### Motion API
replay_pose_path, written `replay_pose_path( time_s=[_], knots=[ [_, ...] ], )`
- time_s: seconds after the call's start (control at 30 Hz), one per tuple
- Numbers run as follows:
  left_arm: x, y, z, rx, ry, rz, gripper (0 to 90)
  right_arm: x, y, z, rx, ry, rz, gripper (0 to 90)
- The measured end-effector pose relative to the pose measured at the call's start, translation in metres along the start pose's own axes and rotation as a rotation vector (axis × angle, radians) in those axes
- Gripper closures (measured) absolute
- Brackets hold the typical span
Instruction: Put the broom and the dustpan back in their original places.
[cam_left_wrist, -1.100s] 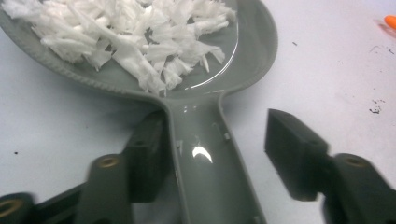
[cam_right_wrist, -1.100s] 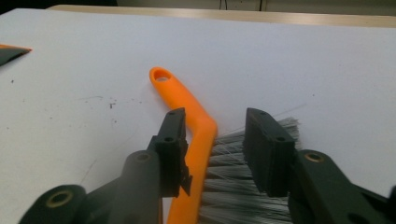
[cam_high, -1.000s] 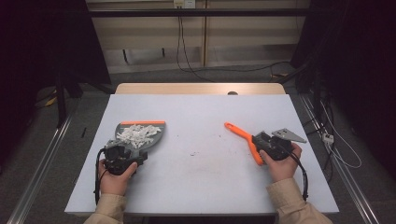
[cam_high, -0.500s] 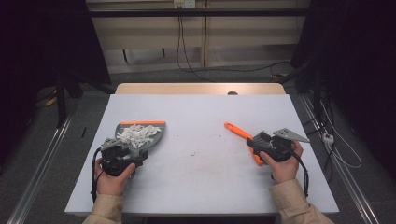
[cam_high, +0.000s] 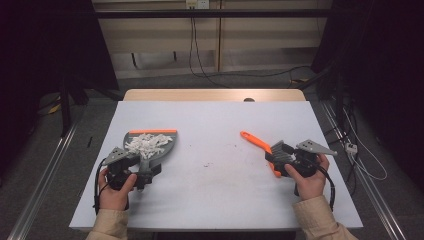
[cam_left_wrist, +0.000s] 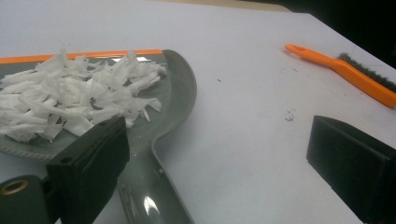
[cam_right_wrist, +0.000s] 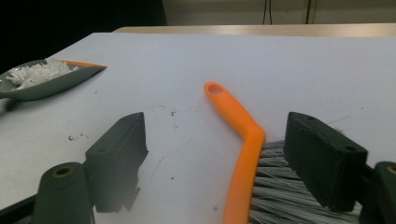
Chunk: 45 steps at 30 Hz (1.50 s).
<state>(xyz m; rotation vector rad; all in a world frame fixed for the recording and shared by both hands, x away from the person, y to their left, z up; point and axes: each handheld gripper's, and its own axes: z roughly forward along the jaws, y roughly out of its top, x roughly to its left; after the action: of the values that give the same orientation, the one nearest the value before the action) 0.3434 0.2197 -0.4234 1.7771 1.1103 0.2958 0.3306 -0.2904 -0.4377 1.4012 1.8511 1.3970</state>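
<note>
Sweeping looks finished, as far as you can judge from the table: the white paper shreds (cam_high: 147, 143) sit heaped in the grey plastic dustpan with the orange front lip (cam_high: 170, 146), and only a few dark specks (cam_high: 216, 164) dot the white tabletop (cam_high: 210, 210) between your hands. Your left gripper (cam_high: 142, 172) has just been opening; its jaws now stand wide on either side of the dustpan's grey handle (cam_left_wrist: 152, 193), which lies on the table between them with neither pad pressing on it. Your right gripper (cam_high: 284, 156) has also just been opening, and its jaws stand apart around the orange-handled brush with grey bristles (cam_right_wrist: 245, 154), which rests flat on the table, its handle tip pointing away from you; the right pad sits close by the bristles (cam_right_wrist: 273, 196), though no squeeze shows. Both tools appear set down and released, well apart from each other. What seems left is only to draw your hands back, unless you want those last specks gathered too.
</note>
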Motion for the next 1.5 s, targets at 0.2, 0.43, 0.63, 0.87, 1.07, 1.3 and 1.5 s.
replay_pose_path(
  time_s=[0.2, 0.43, 0.63, 0.87, 1.07, 1.3, 1.5],
  knots=[
    [0.003, -0.004, -0.009, -0.015, -0.003, 0.024, 5.7, -0.006, -0.003, -0.012, -0.011, 0.01, 0.0, 19.3],
    [0.004, -0.008, -0.013, -0.015, -0.026, 0.054, 5.7, -0.008, -0.005, -0.024, -0.008, 0.044, -0.02, 16.2],
    [0.006, -0.012, -0.015, -0.012, -0.034, 0.062, 5.7, -0.008, -0.009, -0.03, 0.019, 0.052, -0.043, 16.1],
    [0.008, -0.014, -0.019, -0.026, -0.027, 0.068, 5.7, -0.008, -0.015, -0.035, 0.052, 0.067, -0.076, 14.9],
    [0.009, -0.015, -0.02, -0.028, -0.031, 0.089, 5.7, -0.011, -0.021, -0.042, 0.069, 0.075, -0.087, 14.6],
    [0.01, -0.018, -0.019, -0.027, -0.038, 0.079, 5.7, -0.015, -0.028, -0.047, 0.086, 0.076, -0.093, 14.7],
    [0.011, -0.021, -0.02, -0.019, -0.039, 0.08, 5.7, -0.015, -0.031, -0.048, 0.099, 0.08, -0.098, 14.7]
  ],
)
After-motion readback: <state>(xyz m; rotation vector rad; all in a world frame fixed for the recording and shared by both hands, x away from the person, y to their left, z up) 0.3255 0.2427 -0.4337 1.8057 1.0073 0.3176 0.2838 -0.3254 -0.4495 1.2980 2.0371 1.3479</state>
